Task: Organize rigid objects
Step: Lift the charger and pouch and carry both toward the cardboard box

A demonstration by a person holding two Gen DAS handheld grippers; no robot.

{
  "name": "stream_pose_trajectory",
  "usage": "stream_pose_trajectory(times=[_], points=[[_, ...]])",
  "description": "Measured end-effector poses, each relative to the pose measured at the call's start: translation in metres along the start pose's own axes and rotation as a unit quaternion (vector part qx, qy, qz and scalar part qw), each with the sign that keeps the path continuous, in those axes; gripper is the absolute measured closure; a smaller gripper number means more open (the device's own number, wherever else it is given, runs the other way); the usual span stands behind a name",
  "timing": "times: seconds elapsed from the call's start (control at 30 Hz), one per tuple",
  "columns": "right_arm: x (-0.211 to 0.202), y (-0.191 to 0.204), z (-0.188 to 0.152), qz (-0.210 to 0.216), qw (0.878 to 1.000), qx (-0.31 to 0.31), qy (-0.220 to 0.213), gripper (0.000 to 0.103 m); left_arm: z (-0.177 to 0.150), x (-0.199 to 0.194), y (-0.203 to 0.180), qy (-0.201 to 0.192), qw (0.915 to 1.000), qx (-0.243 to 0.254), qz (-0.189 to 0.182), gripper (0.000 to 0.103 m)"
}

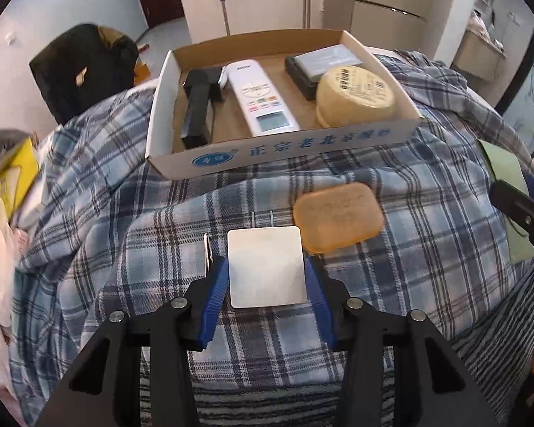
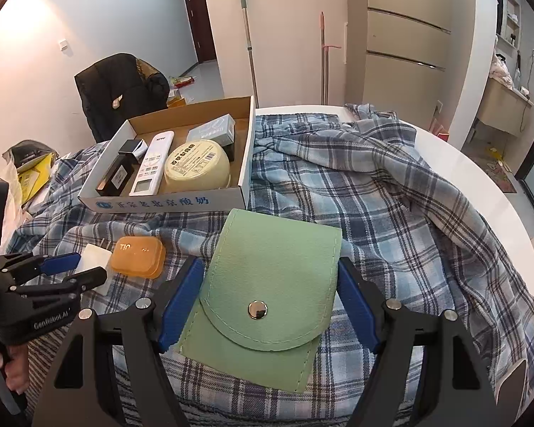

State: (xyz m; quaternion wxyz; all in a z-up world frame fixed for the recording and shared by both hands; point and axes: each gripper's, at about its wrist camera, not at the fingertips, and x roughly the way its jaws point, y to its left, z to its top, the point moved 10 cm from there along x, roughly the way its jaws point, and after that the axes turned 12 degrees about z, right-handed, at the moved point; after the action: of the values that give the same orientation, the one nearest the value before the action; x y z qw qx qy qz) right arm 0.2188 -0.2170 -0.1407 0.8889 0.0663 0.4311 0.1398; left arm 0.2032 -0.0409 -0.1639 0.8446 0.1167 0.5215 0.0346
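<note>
Blue-padded fingers of our left gripper (image 1: 267, 281) flank the white square adapter (image 1: 267, 268), one pad against each side edge; we read this as a narrow grip on it, though we cannot confirm the pads press firmly. Its metal prongs point toward the cardboard box (image 1: 356, 138). The adapter lies on the plaid cloth (image 1: 124, 220) just in front of the box, touching the orange case (image 1: 338, 217) at one corner.

Our right gripper (image 2: 267, 302) stands wide about the green pouch (image 2: 270, 284), a pad at each side edge of it; whether it squeezes or merely brackets the pouch we cannot tell for sure, but the pads appear to meet the fabric. The pouch sits just in front of the box's near wall.

Step in hand, as we judge it: collecting the loose items in front of the box; the box already holds a remote (image 1: 261, 98), a round tub (image 1: 356, 96), a grey carton (image 1: 324, 58) and a black stapler-like tool (image 1: 199, 106). The next move should call for lifting the adapter clear of the orange case and over the near wall into the free floor of the box.

Materials: adapter smooth, hard, glossy, rounded corners; orange case translucent, rounded-rectangular; pouch soft suede-like, stitched flap with a metal snap; box thin corrugated card; cloth wrinkled.
</note>
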Motion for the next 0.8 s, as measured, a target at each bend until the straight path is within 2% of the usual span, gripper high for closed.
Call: stream_pose_trajectory(times=[0.07,0.1,0.27,0.33,0.37,0.4,0.47,0.67,0.73,0.77,0.8], points=[[0.001,-0.001,0.0,0.001,1.0,0.002,0.002,0.029,0.002,-0.002,-0.004,0.0,1.0,0.007,-0.001,0.065],[0.001,-0.002,-0.001,0.001,1.0,0.004,0.002,0.029,0.002,-0.002,-0.007,0.005,0.9999,0.011,-0.008,0.065],[-0.002,-0.001,0.0,0.002,1.0,0.002,-0.001,0.029,0.005,0.002,-0.007,0.001,0.9997,0.015,0.017,0.065],[-0.002,-0.001,0.001,0.0,1.0,0.0,-0.002,0.029,0.005,0.002,-0.005,0.002,0.9999,0.007,0.011,0.065],[-0.002,-0.001,0.0,0.0,1.0,0.001,-0.001,0.029,0.005,0.002,-0.004,0.002,1.0,0.004,0.006,0.062],[-0.001,0.0,0.0,0.002,1.0,0.001,0.0,0.029,0.005,0.002,-0.003,0.002,1.0,0.002,0.007,0.052],[-0.001,0.001,0.0,0.003,1.0,-0.001,0.0,0.029,0.006,0.003,0.0,0.001,0.9999,0.0,0.011,0.042],[-0.002,0.0,0.0,0.0,1.0,-0.002,-0.001,0.029,-0.001,0.013,0.002,0.026,0.9996,-0.005,-0.01,0.042],[-0.001,0.0,-0.001,-0.001,1.0,-0.002,0.001,0.029,-0.002,0.013,0.001,0.024,0.9997,-0.002,-0.009,0.046],[-0.001,-0.001,-0.001,-0.004,1.0,-0.003,0.0,0.029,-0.002,0.013,-0.001,0.025,0.9996,0.001,-0.01,0.054],[-0.001,-0.001,0.0,-0.009,1.0,-0.006,-0.002,0.029,-0.002,0.014,-0.003,0.026,0.9996,0.001,-0.007,0.055]])
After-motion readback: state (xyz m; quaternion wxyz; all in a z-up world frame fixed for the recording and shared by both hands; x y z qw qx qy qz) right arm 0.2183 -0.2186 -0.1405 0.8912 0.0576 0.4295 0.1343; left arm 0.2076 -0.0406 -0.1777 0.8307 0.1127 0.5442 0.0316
